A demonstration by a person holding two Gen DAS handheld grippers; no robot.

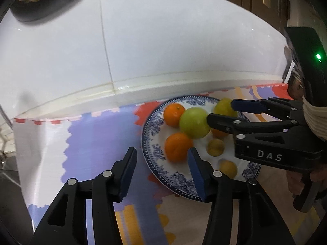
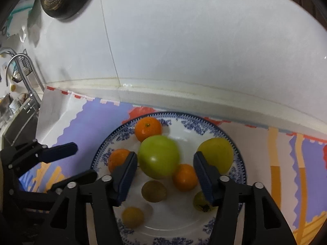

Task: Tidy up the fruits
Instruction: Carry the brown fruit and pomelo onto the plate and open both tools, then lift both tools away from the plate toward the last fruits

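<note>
The green apple sits mid-frame on the blue-rimmed plate among oranges — firm, smooth, roundish, likely to roll; grip across its widest part. Right tool partly open and empty around it; left tool likewise empty.

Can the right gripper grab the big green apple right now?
Probably yes. The right gripper hangs open over the blue-patterned plate, with the green apple just ahead between its fingers. Nothing covers the apple, though two oranges crowd its sides.
</note>
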